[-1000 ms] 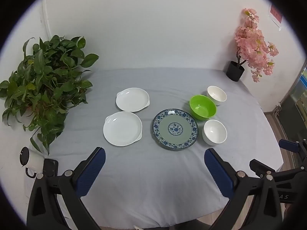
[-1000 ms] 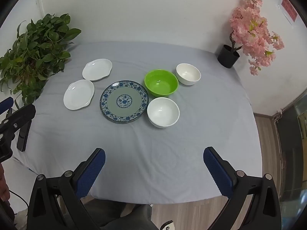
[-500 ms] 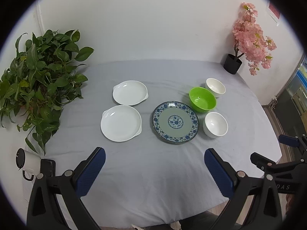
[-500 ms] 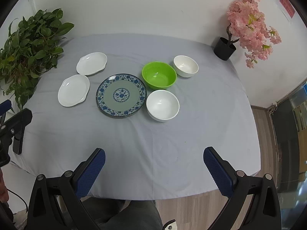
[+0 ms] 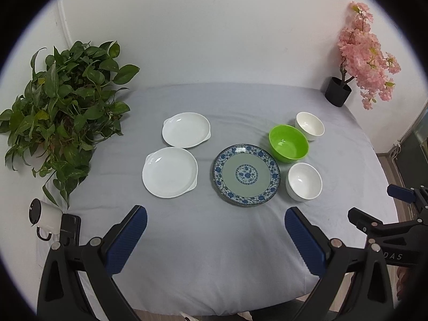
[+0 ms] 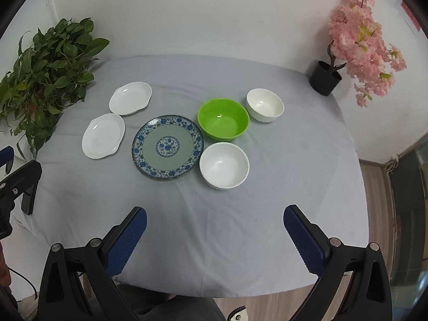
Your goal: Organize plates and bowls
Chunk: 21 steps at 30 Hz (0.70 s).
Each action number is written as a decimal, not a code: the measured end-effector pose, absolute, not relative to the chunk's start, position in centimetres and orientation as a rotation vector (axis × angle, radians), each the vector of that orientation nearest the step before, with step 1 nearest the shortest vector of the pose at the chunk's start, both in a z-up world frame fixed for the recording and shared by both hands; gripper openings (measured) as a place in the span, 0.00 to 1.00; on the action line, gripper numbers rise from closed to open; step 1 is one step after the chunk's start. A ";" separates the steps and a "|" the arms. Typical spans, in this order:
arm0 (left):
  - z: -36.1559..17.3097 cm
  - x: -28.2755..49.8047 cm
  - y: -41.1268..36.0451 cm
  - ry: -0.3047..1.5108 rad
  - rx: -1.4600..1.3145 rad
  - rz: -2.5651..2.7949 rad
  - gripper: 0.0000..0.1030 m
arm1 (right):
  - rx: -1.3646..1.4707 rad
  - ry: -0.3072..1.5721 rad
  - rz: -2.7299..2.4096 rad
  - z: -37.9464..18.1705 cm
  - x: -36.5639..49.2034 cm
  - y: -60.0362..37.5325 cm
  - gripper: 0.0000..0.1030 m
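On the grey tablecloth [image 5: 214, 254] lie two white plates, far [image 5: 186, 129] and near [image 5: 170, 172], a blue patterned plate [image 5: 246, 174], a green bowl [image 5: 288, 143] and two white bowls, far [image 5: 309, 126] and near [image 5: 304, 181]. The same set shows in the right wrist view: white plates [image 6: 130, 98] [image 6: 103, 135], patterned plate [image 6: 167, 147], green bowl [image 6: 223, 122], white bowls [image 6: 264, 104] [image 6: 224, 165]. My left gripper [image 5: 215, 224] is open and empty above the near table edge. My right gripper [image 6: 214, 223] is open and empty, likewise short of the dishes.
A leafy green plant [image 5: 61, 107] stands at the table's left. A pink blossom plant in a black pot [image 5: 337, 95] stands at the back right corner. A white mug [image 5: 44, 218] and a black phone [image 5: 70, 228] sit at the left front edge.
Both cameras have shifted slightly nearer to the table, so the dishes look a little larger. Both grippers stay open. No dish has moved.
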<state>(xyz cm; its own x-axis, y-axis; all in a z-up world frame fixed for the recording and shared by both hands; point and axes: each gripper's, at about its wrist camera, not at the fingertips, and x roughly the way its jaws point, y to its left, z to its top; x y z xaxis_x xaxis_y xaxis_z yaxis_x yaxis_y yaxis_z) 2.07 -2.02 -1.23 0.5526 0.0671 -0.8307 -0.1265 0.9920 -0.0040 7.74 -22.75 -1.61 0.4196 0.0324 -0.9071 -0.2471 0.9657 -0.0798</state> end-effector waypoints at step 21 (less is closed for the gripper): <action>-5.7 5.7 -1.9 1.133 -0.232 0.214 0.99 | -0.224 1.145 0.434 -6.5 12.5 -24.5 1.00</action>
